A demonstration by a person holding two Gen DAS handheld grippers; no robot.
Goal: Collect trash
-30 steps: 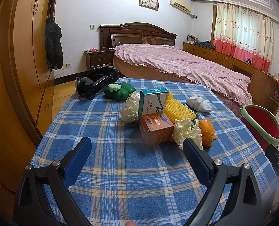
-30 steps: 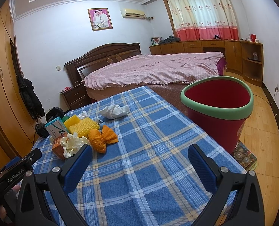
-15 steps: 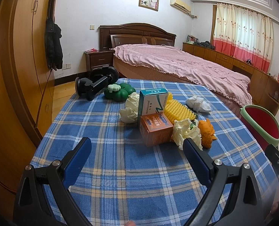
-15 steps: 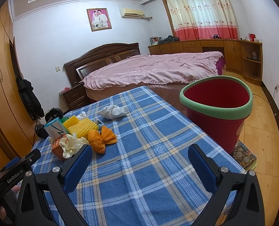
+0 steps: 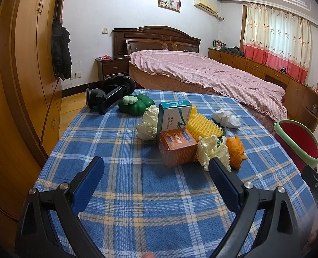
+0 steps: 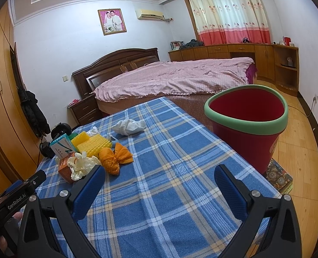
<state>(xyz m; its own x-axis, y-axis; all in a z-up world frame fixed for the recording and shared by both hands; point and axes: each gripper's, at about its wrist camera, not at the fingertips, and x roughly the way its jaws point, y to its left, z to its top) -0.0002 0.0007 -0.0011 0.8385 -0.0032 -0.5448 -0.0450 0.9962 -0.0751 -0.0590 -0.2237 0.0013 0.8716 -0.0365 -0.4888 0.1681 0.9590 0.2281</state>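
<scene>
On the blue plaid cloth sits a loose cluster of trash. An orange box lies nearest the left gripper, with a teal-and-white box standing upright just behind it and touching it. Cream crumpled paper rests against the orange box's right side, and an orange bundle lies just beside that paper. Behind the boxes is a yellow spiky pad; another crumpled paper lies to the left of the teal box. A white wad sits apart, farther toward the bed. At the far left of the cloth are a green pumpkin-shaped toy and a black holder.

From the right wrist view the same cluster is at the left, and a red bin with a green rim stands off the table's right edge, on the wooden floor.

Both tools hang above bare cloth with nothing between the fingers: the left gripper's blue pads are spread wide apart, short of the orange box, and the right gripper is likewise spread wide, pointing between the cluster and the bin.
</scene>
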